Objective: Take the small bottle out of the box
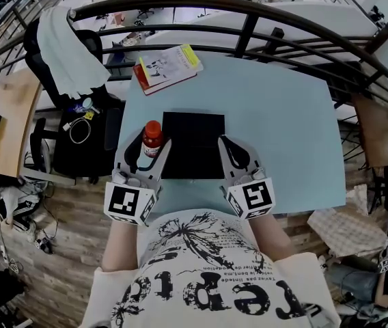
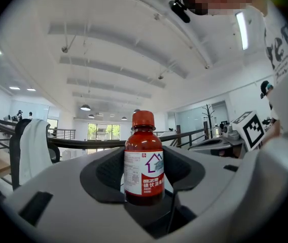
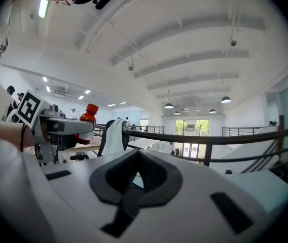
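Red liquid fills the small bottle, which has a red cap and stands upright between the jaws of the left claw. In the left gripper view the two dark pads are spread about as wide as the bottle's body and press on it from 9 and 3 o'clock, low on the white and red label. The neck and cap rise free above them. From the head view the bottle sits just off the 9 o'clock edge of the black box, outside it; whether its base rests on the pale blue table or hangs above it I cannot tell. The right claw lies at the box's 3 o'clock edge. The right gripper view shows its jaws closed together with nothing between them, only a sliver of table showing through the hollow of the pads, and the bottle appears there at 10 o'clock, in the other claw. Each claw carries a marker cube, the left cube and the right cube, both at 6 o'clock of the box near the person's shirt. A red-edged booklet lies on the table at 11 o'clock of the box, well apart from it
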{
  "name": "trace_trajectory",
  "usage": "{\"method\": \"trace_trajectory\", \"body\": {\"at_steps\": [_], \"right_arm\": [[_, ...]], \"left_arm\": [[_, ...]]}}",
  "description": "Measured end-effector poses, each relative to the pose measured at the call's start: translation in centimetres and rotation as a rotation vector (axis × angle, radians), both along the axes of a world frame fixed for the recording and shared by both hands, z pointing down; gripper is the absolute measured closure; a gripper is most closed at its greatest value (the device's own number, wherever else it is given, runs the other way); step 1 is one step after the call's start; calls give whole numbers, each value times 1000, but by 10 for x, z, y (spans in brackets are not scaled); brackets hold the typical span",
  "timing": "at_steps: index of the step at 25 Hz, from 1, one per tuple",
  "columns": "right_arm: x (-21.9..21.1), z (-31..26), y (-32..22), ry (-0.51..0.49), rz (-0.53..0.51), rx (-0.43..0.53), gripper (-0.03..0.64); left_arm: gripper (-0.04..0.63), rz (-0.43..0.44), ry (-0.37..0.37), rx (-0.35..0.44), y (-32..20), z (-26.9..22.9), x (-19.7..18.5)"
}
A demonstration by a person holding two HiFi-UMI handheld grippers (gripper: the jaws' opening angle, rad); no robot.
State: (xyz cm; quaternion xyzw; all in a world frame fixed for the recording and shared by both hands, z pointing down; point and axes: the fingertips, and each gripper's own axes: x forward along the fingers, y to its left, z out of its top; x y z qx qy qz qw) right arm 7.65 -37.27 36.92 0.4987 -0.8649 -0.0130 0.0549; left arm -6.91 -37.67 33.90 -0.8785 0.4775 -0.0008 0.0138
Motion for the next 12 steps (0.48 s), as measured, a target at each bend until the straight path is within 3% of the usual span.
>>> {"method": "trace_trajectory", "body": {"at_steps": [12], "right_arm": [[8, 6, -1, -13, 7, -3, 611]], "left_arm": [[362, -9, -3, 4, 1, 2, 4]]}}
